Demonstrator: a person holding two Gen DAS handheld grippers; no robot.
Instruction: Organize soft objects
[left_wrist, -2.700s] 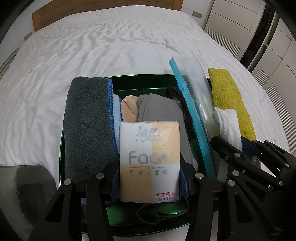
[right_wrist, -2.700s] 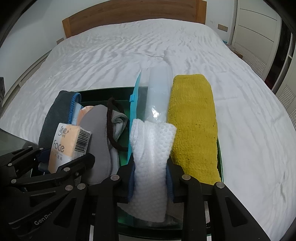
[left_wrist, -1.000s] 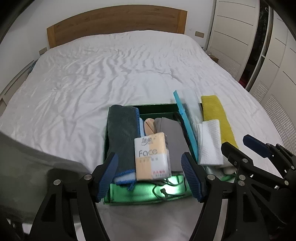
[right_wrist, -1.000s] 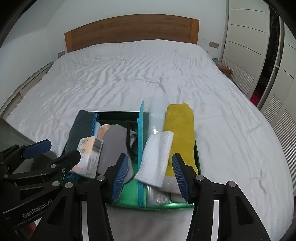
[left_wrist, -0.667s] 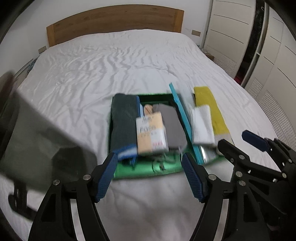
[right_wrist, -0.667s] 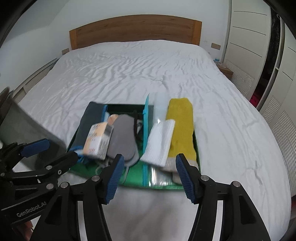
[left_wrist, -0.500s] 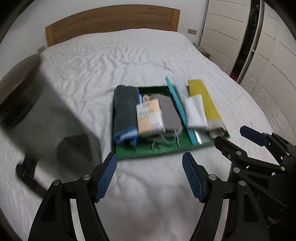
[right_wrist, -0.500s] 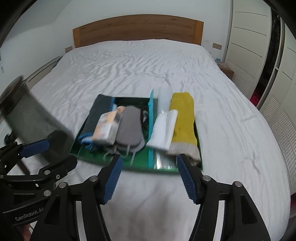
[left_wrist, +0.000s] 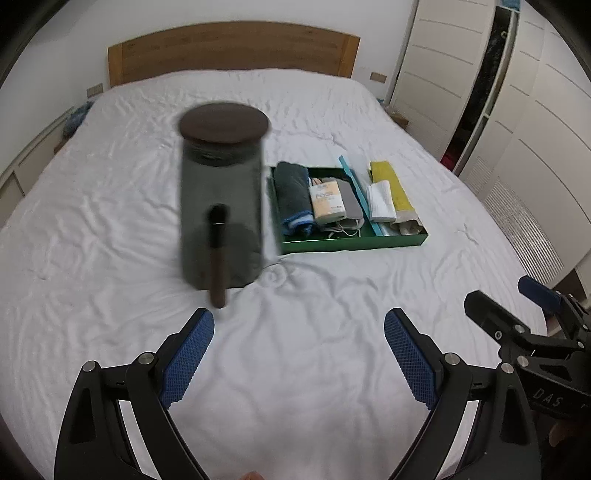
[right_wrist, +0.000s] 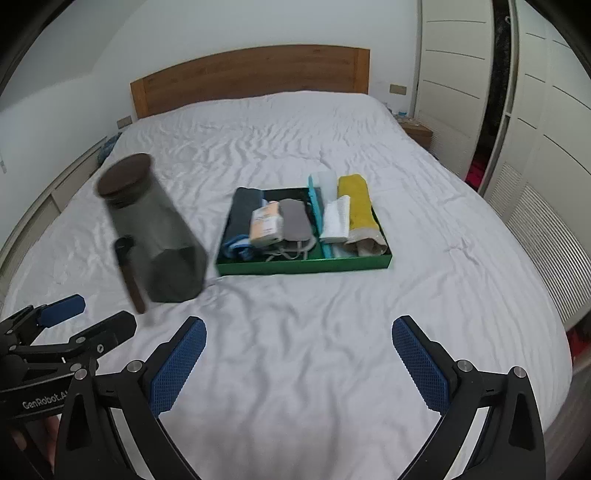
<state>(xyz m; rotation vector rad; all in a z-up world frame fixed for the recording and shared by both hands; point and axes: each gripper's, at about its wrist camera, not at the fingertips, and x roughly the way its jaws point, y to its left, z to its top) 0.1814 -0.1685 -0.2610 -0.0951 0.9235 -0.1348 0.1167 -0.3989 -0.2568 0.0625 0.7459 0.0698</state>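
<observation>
Your left gripper (left_wrist: 299, 354) hangs over bare white bedsheet (left_wrist: 295, 369) with its jaws opening, already spread wide, and nothing sits between the blue pads (left_wrist: 186, 360). Your right gripper (right_wrist: 299, 363) is the same: jaws opening, very wide, only sheet between them. The green tray (right_wrist: 303, 266) lies well ahead of both grippers, up the bed toward the wooden headboard (right_wrist: 251, 79); from your right gripper it sits almost straight ahead, from your left it is ahead and off to the right. Inside it the soft things lie side by side in a row: a dark grey towel (right_wrist: 242, 212) farthest left, then a tissue pack (right_wrist: 265, 223), a grey pouch (right_wrist: 293, 221), a blue-edged clear bag (right_wrist: 317, 206), a white cloth (right_wrist: 337, 220) and a yellow towel (right_wrist: 357, 202) at the far right. Ahead and left of your left gripper stands a smoky grey jar (left_wrist: 221, 206) with a dark lid (blurred, so details are uncertain), and a dark brush-like stick (left_wrist: 217, 254) shows in front of it; whether the stick touches the jar you cannot tell. The jar stands just left of the tray, and both grippers are well apart from everything in the tray.
</observation>
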